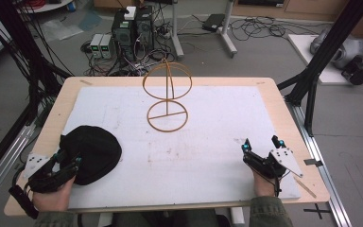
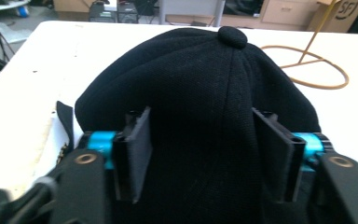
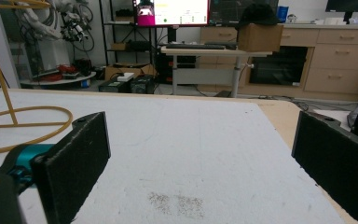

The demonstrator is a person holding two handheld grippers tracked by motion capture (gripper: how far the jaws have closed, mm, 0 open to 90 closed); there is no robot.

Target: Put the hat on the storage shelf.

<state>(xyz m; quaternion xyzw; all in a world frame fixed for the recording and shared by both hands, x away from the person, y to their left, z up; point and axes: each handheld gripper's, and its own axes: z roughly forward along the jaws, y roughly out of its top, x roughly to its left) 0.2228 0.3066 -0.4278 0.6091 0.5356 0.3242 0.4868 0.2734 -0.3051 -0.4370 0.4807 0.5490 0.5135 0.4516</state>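
Between the black pads of the left gripper, the rear of a black fabric cap with a button on its crown; jaws spread wide on either side of the cloth, pads against or just beside it, a firm clamp not clear from here. Seen from above, cap lying crown up at the near left corner of the white mat, long axis running from the left gripper toward the table's middle. At the near right, the right gripper with jaws wide apart, holding nothing, hovering low over bare mat. Ahead of its jaws, open white surface out to the pale wooden table edge. Toward the far middle, an upright yellow wire stand with a ring base and a looped top, well apart from both grippers and the cap.
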